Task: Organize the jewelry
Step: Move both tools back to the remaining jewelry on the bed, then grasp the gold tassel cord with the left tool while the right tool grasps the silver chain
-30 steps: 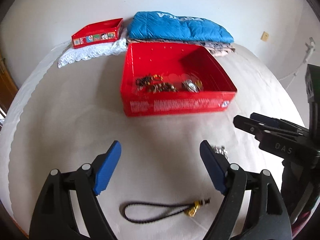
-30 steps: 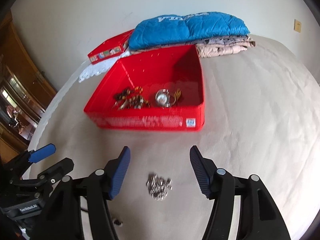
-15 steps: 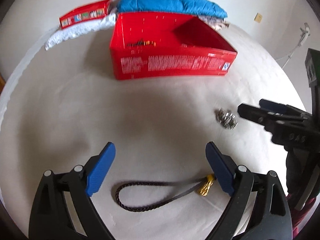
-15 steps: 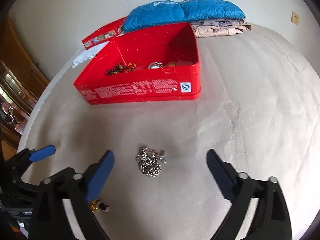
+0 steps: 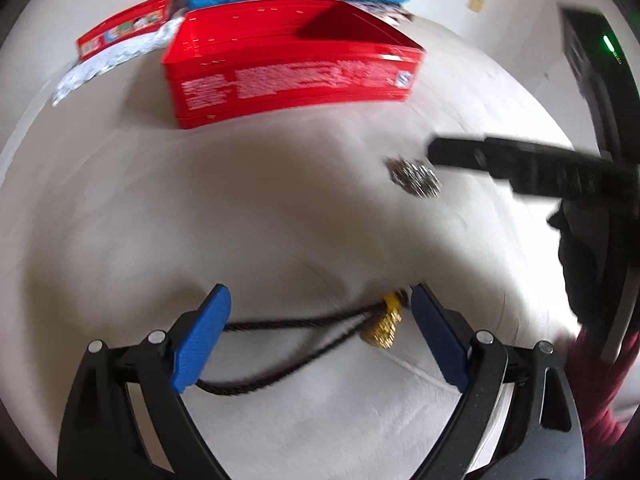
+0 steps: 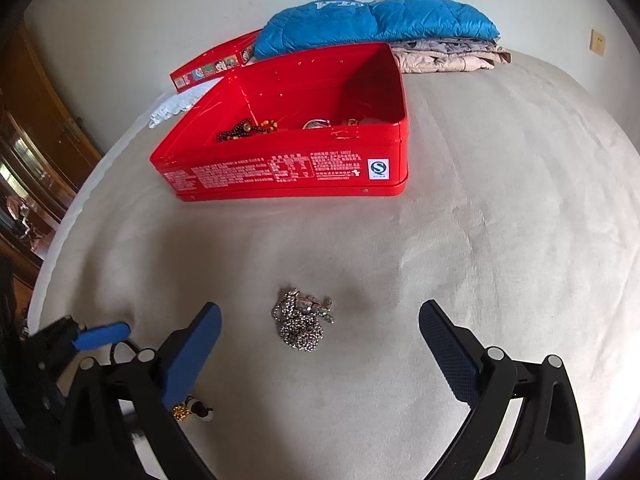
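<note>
A black cord necklace (image 5: pixel 296 326) with a gold bead charm (image 5: pixel 384 326) lies on the beige bed cover between the fingers of my open left gripper (image 5: pixel 318 332), low over it. A silver bead chain (image 6: pixel 302 320) lies in a heap just ahead of my open right gripper (image 6: pixel 320 340), between its fingers. It also shows in the left wrist view (image 5: pixel 416 178), beside the right gripper's finger (image 5: pixel 500 158). The open red tin (image 6: pixel 304 172) behind holds several pieces of jewelry (image 6: pixel 248 130).
The red lid (image 6: pixel 212 66) lies on a white lace cloth (image 6: pixel 176 106) at the back left. A blue quilted jacket (image 6: pixel 376 22) on folded fabric (image 6: pixel 448 56) lies behind the tin. Wooden furniture (image 6: pixel 36 128) stands at the left of the bed.
Both grippers have dropped lower and moved forward. The left one now straddles the cord necklace. The right one has opened wider and come up to the silver chain.
</note>
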Available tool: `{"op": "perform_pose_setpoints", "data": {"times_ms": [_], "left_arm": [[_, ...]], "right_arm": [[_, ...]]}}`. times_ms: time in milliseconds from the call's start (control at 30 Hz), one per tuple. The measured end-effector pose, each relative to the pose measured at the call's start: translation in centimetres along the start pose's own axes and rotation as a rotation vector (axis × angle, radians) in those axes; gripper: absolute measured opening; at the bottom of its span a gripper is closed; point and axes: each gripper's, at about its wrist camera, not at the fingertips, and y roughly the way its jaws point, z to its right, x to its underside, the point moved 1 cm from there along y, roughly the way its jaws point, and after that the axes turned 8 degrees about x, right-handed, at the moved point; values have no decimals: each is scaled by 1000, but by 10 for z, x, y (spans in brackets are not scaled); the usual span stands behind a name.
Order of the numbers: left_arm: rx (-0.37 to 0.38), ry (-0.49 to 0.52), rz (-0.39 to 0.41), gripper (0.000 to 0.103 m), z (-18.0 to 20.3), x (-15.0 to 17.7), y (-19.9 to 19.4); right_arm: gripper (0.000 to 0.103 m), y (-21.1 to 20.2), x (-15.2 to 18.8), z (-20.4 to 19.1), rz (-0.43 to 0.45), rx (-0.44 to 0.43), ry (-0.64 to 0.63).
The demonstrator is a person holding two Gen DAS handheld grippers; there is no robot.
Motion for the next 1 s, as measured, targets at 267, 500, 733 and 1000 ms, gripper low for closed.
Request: {"op": "perform_pose_setpoints", "data": {"times_ms": [267, 500, 733, 1000], "left_arm": [[-39, 96, -38, 80, 18, 8, 11], [-69, 98, -31, 56, 19, 3, 16], [-111, 20, 10, 15, -5, -17, 21], [-132, -145, 47, 10, -49, -41, 21]], "right_arm": [[99, -2, 0, 1, 14, -10, -3], [99, 1, 0, 3, 7, -10, 3], [98, 9, 2, -3, -19, -21, -14], [68, 25, 6, -3, -89, -56, -3]]}}
